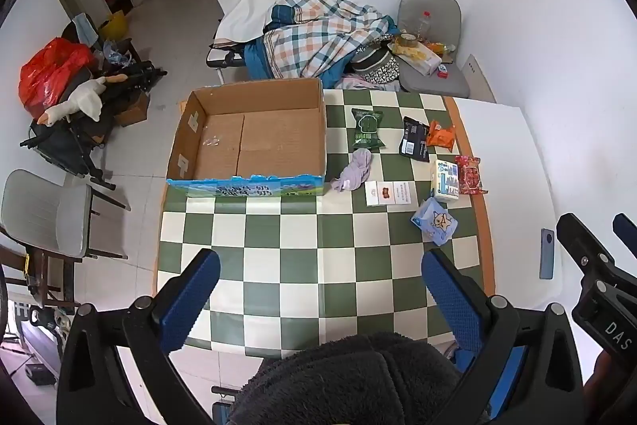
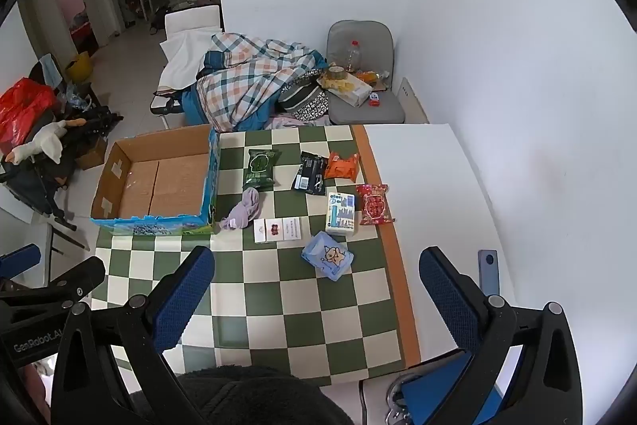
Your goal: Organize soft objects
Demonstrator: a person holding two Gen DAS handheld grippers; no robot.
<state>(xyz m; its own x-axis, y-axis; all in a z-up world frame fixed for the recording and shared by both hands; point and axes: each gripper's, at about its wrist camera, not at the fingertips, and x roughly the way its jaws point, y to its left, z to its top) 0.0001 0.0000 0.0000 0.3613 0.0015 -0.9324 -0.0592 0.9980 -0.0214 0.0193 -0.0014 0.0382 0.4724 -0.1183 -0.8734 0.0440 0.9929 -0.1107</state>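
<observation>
An empty cardboard box (image 1: 254,142) (image 2: 159,186) stands at the far left of the green-and-cream checked table (image 1: 318,257) (image 2: 286,305). To its right lie a crumpled lilac cloth (image 1: 355,171) (image 2: 245,214), a green packet (image 1: 367,128) (image 2: 259,169), a black packet (image 1: 415,143) (image 2: 311,173), an orange packet (image 1: 441,135) (image 2: 342,166), a white tissue pack (image 1: 446,180) (image 2: 340,214), a red packet (image 1: 469,175) (image 2: 373,210), a blue tissue pack (image 1: 434,222) (image 2: 328,259) and a flat white card (image 1: 388,193) (image 2: 278,230). My left gripper (image 1: 320,297) and right gripper (image 2: 316,295) hang open above the near table, holding nothing.
A phone (image 1: 546,253) (image 2: 487,271) lies on the white table part at right. A dark fleece garment (image 1: 350,381) (image 2: 247,395) fills the bottom edge. Beyond the table stand a chair with clutter (image 1: 432,46) (image 2: 364,82) and a checked blanket heap (image 1: 318,34) (image 2: 254,78).
</observation>
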